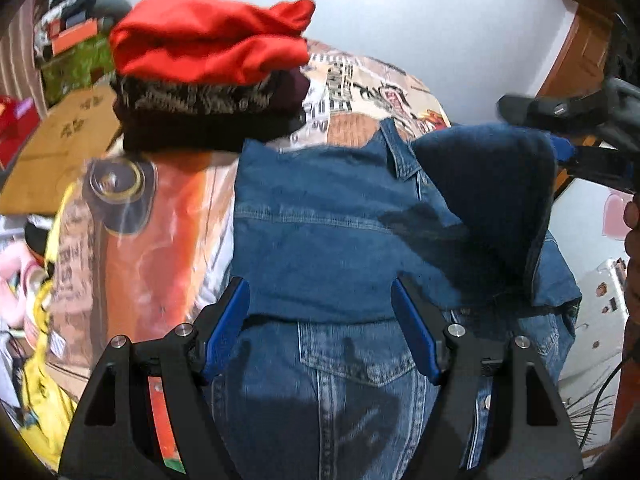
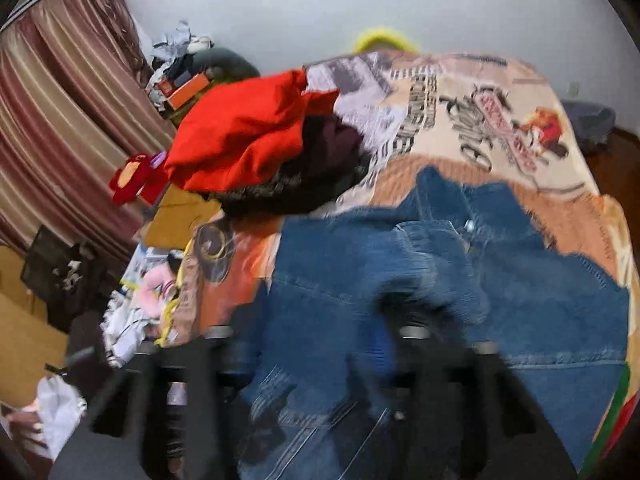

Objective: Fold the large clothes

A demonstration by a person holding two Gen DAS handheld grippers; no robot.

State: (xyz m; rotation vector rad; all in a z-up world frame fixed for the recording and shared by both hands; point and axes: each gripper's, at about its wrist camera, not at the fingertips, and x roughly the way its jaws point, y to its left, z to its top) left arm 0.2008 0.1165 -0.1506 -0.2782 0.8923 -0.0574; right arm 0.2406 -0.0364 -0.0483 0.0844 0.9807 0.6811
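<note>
A blue denim jacket (image 1: 320, 240) lies on the patterned bedspread (image 1: 132, 240), partly folded. My left gripper (image 1: 320, 320) is open and empty just above its folded lower part. My right gripper shows at the right edge of the left wrist view (image 1: 568, 152), holding a flap of the denim jacket lifted over the garment. In the right wrist view the jacket (image 2: 540, 300) fills the middle and my right gripper (image 2: 384, 344) is blurred by motion, with denim bunched at its blue pads.
A stack of folded clothes with a red garment (image 1: 208, 40) on top sits at the far left of the bed. Cardboard boxes (image 1: 60, 148) and clutter lie on the floor left of the bed. A white wall is behind.
</note>
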